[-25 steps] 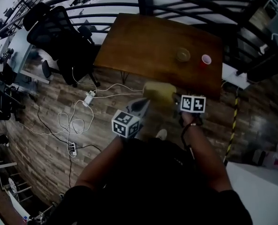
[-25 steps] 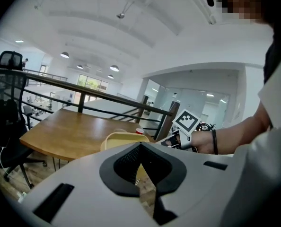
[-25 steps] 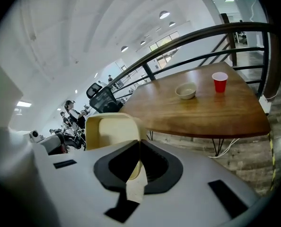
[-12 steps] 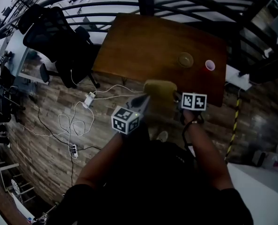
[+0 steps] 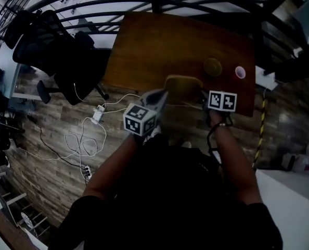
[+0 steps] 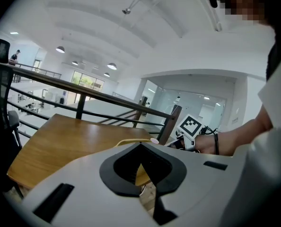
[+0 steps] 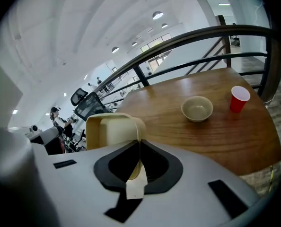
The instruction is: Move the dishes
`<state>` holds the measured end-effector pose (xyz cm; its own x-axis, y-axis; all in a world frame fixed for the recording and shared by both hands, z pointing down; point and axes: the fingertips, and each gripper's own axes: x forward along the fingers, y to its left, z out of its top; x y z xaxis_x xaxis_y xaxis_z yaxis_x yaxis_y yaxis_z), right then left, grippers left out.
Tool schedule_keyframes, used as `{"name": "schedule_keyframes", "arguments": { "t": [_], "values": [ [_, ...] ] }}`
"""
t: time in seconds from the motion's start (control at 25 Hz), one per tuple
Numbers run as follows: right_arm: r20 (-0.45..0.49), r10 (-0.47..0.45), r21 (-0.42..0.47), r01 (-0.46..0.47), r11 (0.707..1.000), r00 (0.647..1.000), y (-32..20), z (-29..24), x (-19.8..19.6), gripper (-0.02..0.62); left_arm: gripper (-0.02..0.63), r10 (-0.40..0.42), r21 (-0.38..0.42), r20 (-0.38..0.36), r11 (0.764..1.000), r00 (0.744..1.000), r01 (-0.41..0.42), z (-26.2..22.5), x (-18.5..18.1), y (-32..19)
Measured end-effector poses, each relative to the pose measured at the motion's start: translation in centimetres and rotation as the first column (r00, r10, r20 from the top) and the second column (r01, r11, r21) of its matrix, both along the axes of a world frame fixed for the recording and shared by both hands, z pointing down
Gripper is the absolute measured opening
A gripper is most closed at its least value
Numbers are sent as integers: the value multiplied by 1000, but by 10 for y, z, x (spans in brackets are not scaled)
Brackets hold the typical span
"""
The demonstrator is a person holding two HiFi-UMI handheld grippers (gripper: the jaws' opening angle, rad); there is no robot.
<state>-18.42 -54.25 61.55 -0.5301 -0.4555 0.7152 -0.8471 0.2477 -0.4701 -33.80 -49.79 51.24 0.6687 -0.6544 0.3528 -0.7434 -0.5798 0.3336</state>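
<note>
The wooden table point(image 5: 170, 46) fills the upper middle. Over its near edge hangs the cream square dish point(image 5: 183, 84), tilted, its rim pinched on one side by the left gripper point(image 5: 158, 97) and on the other by the right gripper point(image 5: 202, 96). Toward the table's right end sit a bowl point(image 5: 213, 66) and, beside it, a red cup point(image 5: 240, 72).

Cream-yellow dish point(image 7: 113, 129); warm brown, wood-grained table point(image 7: 216, 136); beige bowl point(image 7: 197, 109); red cup point(image 7: 239, 98), white inside; black chair point(image 5: 50, 40); floor point(image 5: 45, 113) of mottled grey-brown planks, crossed by white cables point(image 5: 87, 139).
</note>
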Motion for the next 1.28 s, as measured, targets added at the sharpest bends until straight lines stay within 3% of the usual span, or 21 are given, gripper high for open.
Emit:
{"name": "schedule_keyframes", "arguments": {
  "t": [0.2,0.52,0.76,1.0,1.28],
  "values": [
    [-9,34,-2,-34,999,999,-21,-3,-12,25,-5,36,8,17,999,999,-36,-3,-23,-24],
    [-18,57,-18,-58,998,998,-57,2,-18,25,-5,29,22,23,999,999,-30,-6,-57,-64],
    [-13,38,-45,-39,998,999,-86,12,-13,25,-5,30,-1,29,1000,999,-30,4,-46,-92],
    [6,-3,-73,3,997,1000,-125,24,-3,25,-5,-28,-41,37,999,999,29,18,-39,-129],
    [31,-41,-103,44,994,999,-172,35,19,25,-5,-76,-62,39,995,996,79,27,-5,-176]
  ]
}}
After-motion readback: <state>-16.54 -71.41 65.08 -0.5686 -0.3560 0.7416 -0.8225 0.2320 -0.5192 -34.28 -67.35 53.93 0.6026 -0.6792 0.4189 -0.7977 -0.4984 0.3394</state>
